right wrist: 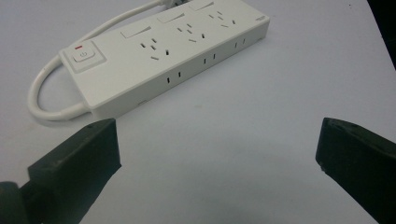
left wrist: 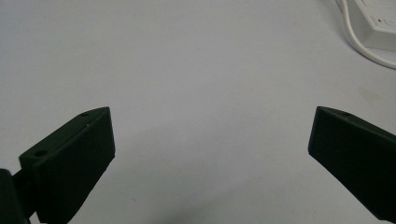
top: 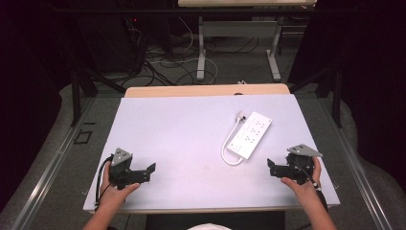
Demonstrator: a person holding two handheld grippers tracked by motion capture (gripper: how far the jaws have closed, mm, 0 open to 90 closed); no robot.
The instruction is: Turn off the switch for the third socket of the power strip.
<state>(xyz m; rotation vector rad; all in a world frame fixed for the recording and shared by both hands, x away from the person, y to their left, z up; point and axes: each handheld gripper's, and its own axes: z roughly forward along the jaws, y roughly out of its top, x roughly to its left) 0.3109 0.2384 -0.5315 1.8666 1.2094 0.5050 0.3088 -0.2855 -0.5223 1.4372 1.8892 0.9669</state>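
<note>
A white power strip [top: 250,134] lies flat on the desk [top: 182,129], right of centre and turned at a slant, its far end pointing away and to the right. Its thick white cord [top: 229,143] curls out from the near end in a loop and runs back along the strip's left side to a plug at the far end.

The right gripper [top: 271,168] sits near the desk's front right corner, just beside the strip's near end but apart from it. Its fingers [right wrist: 77,163] are spread wide with nothing between them. In the right gripper view the strip [right wrist: 168,51] lies ahead and to the left of the gap, the switch end nearest the left finger.

The left gripper [top: 149,170] rests near the front left, well apart from the strip, its fingers [left wrist: 70,163] also spread wide and empty over bare desk. In its view, a corner of the strip [left wrist: 373,23] and a bend of cord [left wrist: 364,49] sit at the upper right.

Each hand [top: 115,189] grips its tool from behind, forearms coming in from the near edge; both grippers point inward toward each other.

The strip is smooth, hard plastic, a long flat box with rounded corners, rows of sockets, and a square power button with a small red mark. The fingers are matte black blocks with angled faces. The desk top is a plain pale sheet.
</note>
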